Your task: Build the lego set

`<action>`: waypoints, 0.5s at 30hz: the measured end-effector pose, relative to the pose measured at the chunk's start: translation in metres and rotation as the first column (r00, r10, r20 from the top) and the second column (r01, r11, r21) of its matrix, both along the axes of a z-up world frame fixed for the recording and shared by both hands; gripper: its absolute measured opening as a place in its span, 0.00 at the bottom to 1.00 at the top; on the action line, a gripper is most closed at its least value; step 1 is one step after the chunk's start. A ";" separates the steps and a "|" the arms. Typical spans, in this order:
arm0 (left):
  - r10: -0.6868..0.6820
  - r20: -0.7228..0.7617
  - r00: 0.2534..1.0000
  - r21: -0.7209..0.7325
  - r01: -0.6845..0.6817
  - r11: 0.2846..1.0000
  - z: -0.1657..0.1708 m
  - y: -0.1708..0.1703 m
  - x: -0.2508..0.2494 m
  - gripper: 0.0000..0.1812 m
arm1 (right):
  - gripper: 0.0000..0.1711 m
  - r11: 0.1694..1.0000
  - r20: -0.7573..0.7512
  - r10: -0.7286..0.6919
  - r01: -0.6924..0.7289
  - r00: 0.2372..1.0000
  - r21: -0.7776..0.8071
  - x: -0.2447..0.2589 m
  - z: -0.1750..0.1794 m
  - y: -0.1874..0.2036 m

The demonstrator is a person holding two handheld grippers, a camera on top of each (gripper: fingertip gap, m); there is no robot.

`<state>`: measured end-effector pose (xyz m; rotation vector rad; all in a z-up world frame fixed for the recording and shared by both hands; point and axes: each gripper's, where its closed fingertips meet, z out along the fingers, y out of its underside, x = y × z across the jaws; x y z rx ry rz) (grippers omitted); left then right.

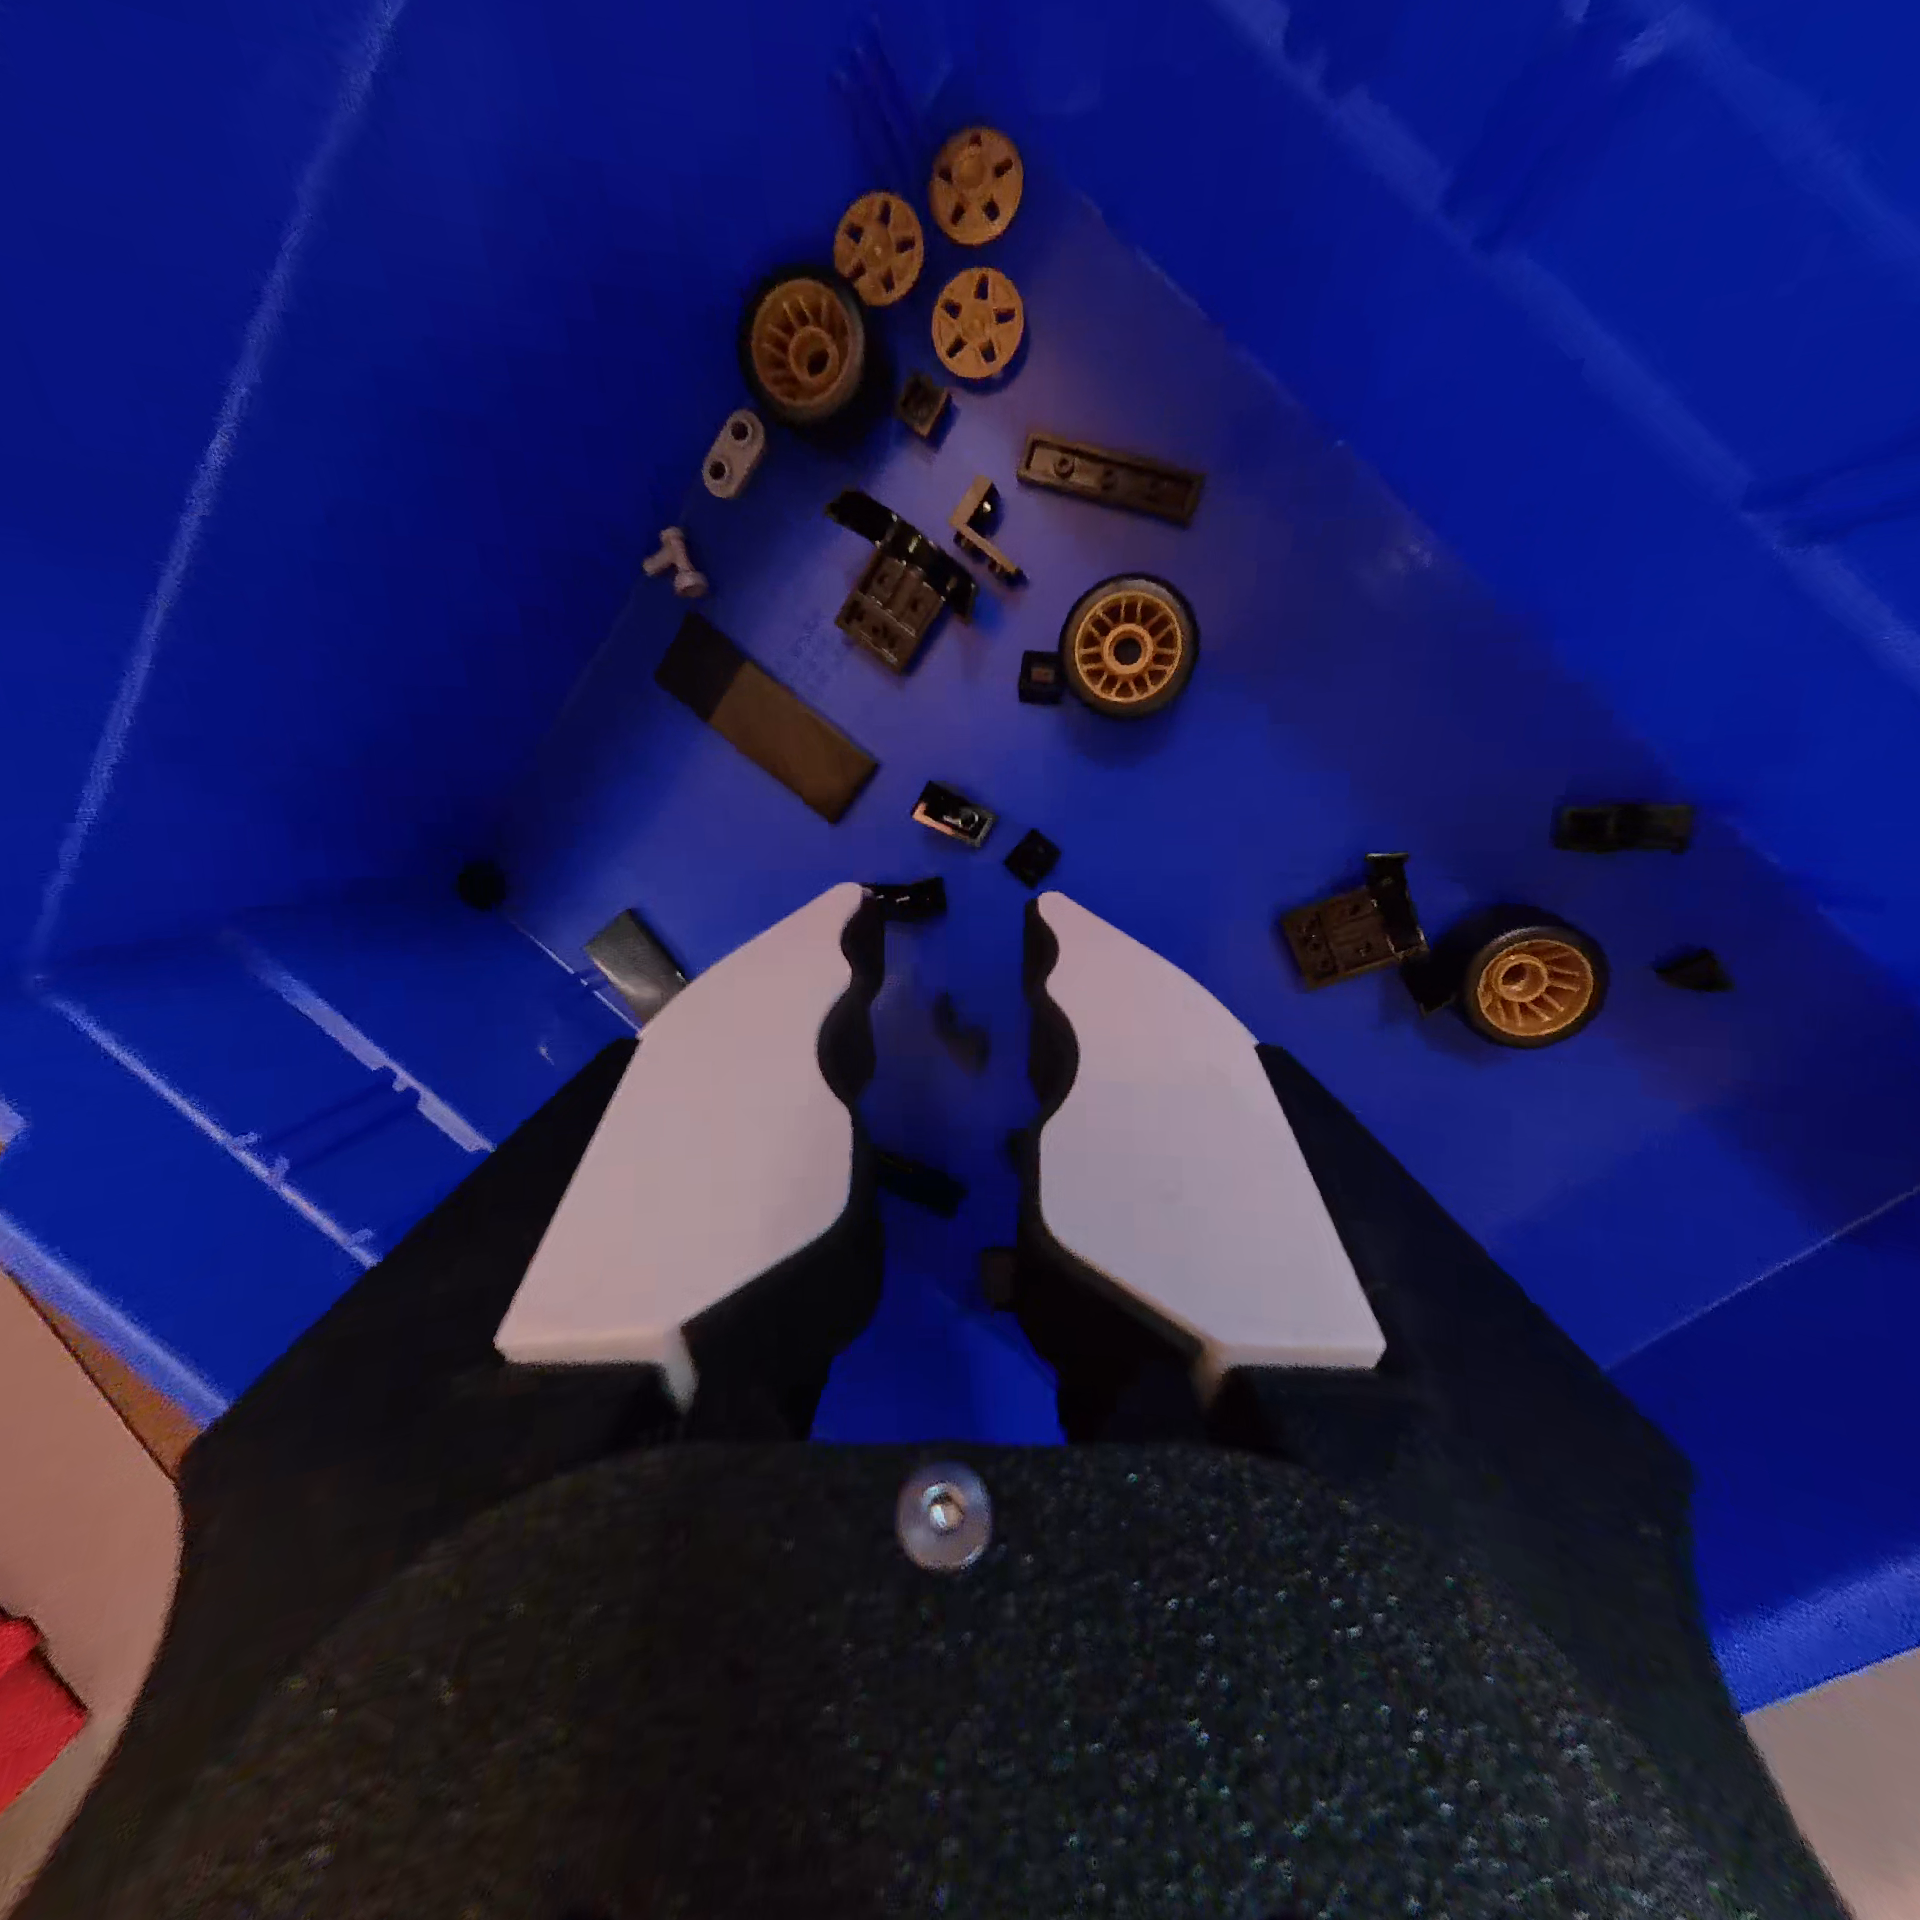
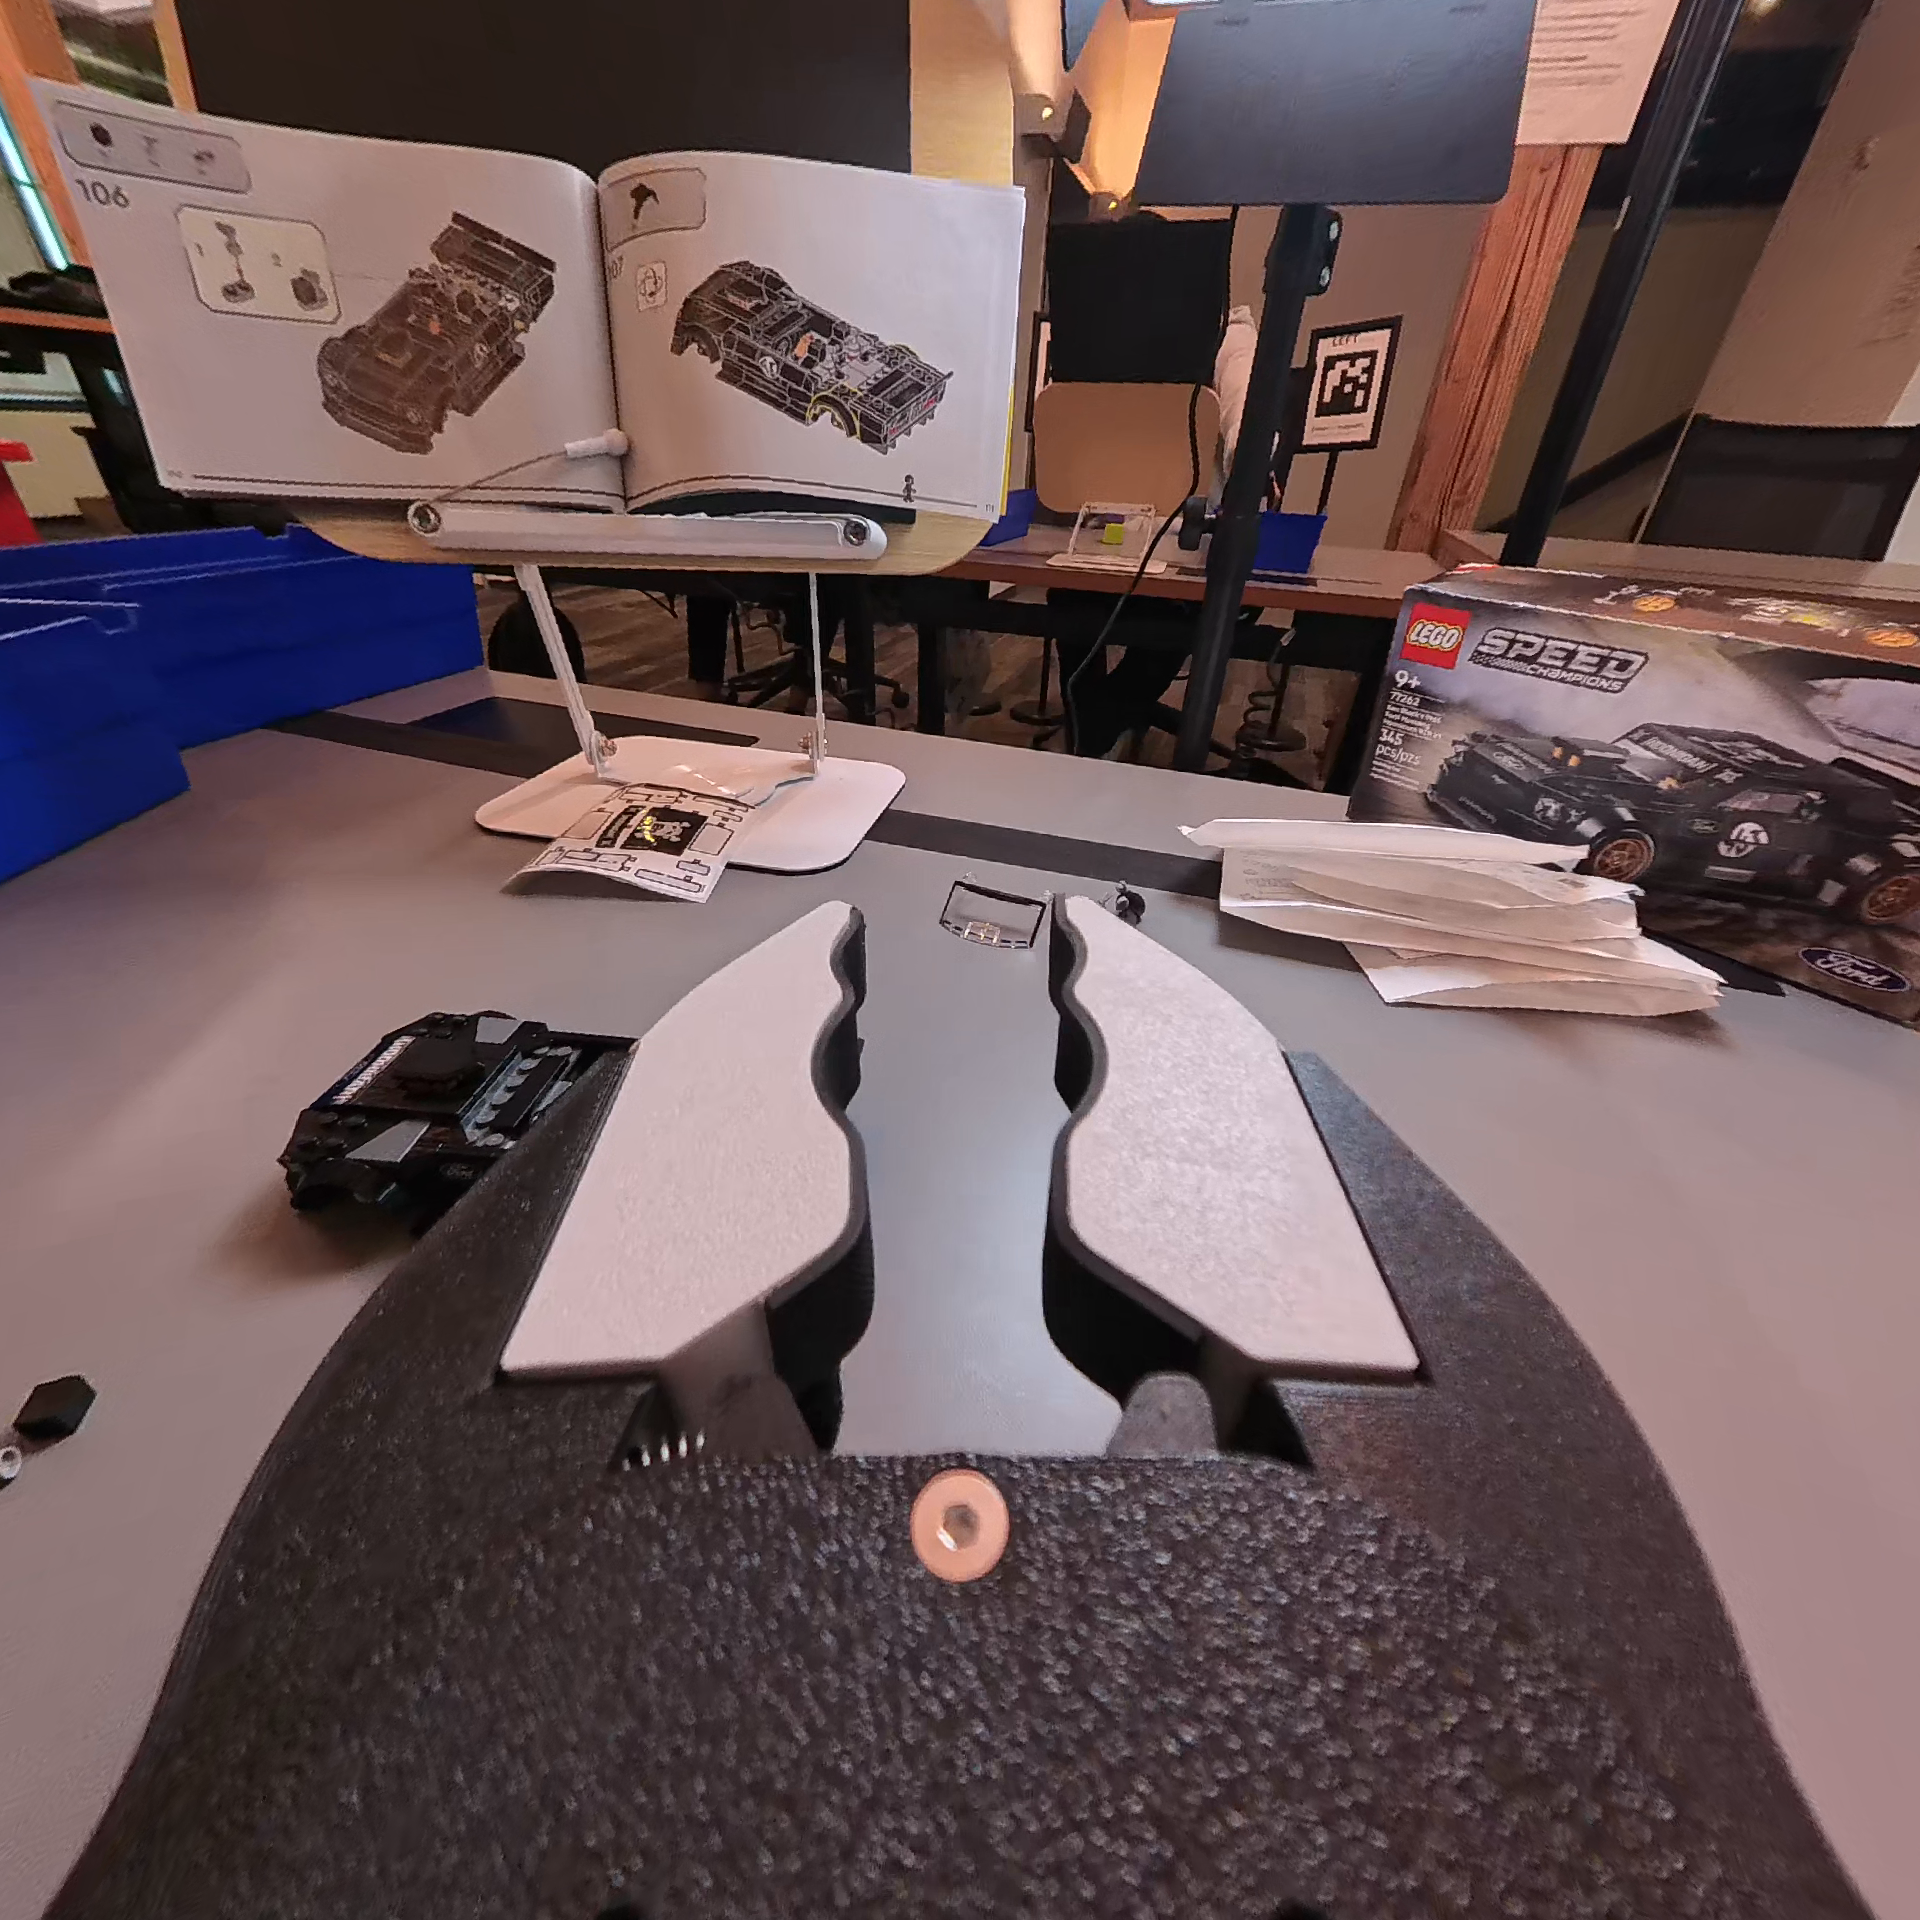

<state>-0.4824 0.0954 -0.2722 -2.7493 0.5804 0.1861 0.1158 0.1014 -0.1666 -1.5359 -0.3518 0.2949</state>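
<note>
- Currently your left claw (image 1: 951, 904) hangs open and empty inside the deep blue plastic parts bin (image 1: 312, 520), fingertips just above a small glossy black piece (image 1: 909, 899) that sits right at the tip of one finger.
- Loose black bits crowd that spot: a black stud-topped small brick (image 1: 954, 812) and a tiny black square tile (image 1: 1032, 856) lie just beyond. Close there and you may pinch the wrong one, or two at once. Check the shape against the open instruction booklet on its white stand (image 2: 582, 332) first.
- More dark pieces sit between the fingers nearer the claw's base, blurred; I cannot tell what they are. Dropping lower could shove them about.
- Gold-spoked wheels with black tyres (image 1: 1127, 646) stand near; a nudge may send one rolling into a corner.
- Everything black on shadowed blue reads poorly, so a misjudged edge is likely, and a glossy piece may squirt out sideways.
- Your right claw (image 2: 956, 925) is open too, holding nothing, low over the grey counter (image 2: 208, 987).
- Just ahead of its tips lies a small clear windscreen-like piece with a dark frame (image 2: 992, 920); pushing forward would skid it off.
- Beside that claw on the counter rests the partly built black lego car body (image 2: 436, 1112), unheld; a sweep of the claw could knock it and pop bricks loose.
</note>
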 end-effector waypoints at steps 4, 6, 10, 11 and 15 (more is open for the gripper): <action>0.001 0.001 1.000 0.051 -0.001 0.999 0.009 0.001 0.001 0.14 | 0.20 1.000 0.001 0.006 -0.006 1.000 0.002 -0.001 0.000 -0.001; 0.000 0.002 1.000 0.099 0.000 0.995 0.016 0.003 0.002 0.12 | 0.20 1.000 -0.001 0.009 -0.009 1.000 0.000 -0.001 0.000 -0.001; -0.005 0.021 1.000 0.225 0.000 0.974 0.038 0.008 0.005 0.03 | 0.20 1.000 -0.004 0.012 -0.012 1.000 -0.003 -0.001 0.000 -0.001; -0.011 0.032 0.999 0.251 0.003 0.968 0.043 0.008 0.007 0.01 | 0.20 1.000 -0.004 0.013 -0.013 1.000 -0.003 -0.001 0.000 -0.001; -0.028 0.085 0.996 0.326 -0.002 0.945 0.059 0.007 0.016 0.01 | 0.20 1.000 -0.003 0.019 -0.019 1.000 -0.006 -0.003 -0.001 -0.001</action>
